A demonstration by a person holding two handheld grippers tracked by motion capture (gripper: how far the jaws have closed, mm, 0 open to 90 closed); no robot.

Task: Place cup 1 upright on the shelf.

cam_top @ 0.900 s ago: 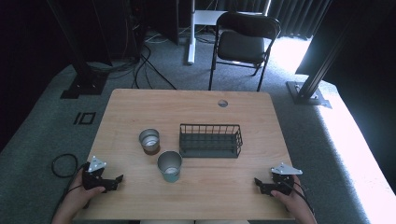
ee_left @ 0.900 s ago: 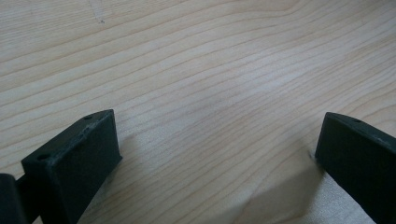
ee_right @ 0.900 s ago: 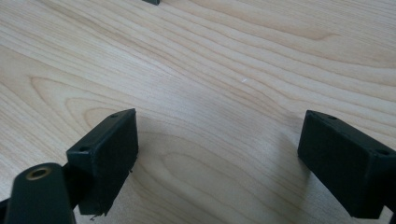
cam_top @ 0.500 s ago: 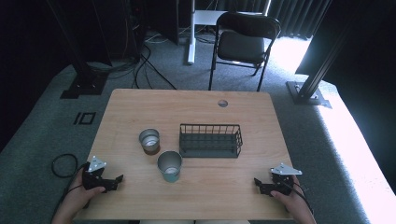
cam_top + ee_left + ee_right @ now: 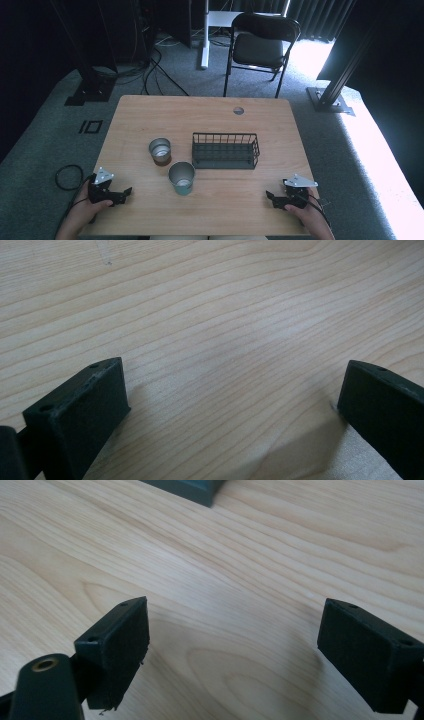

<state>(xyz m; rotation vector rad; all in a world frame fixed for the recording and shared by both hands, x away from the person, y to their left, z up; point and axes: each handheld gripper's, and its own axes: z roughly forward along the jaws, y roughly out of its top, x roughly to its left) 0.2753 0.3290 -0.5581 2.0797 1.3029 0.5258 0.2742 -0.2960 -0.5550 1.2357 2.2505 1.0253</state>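
- left gripper (image 5: 125,192), lower left of the frame: jaws spread wide, empty, low over bare table (image 5: 230,210).
- right gripper (image 5: 270,196), lower right: jaws likewise apart, nothing between them.
- teal cup (image 5: 181,177), lower centre: upright, nearest the grippers, just beside the brown cup (image 5: 160,151).
- wire basket (image 5: 225,150), centre: empty, just right of both cups.
- advice: approach the teal cup level, jaws straddling its wall, closing gently to avoid tipping.
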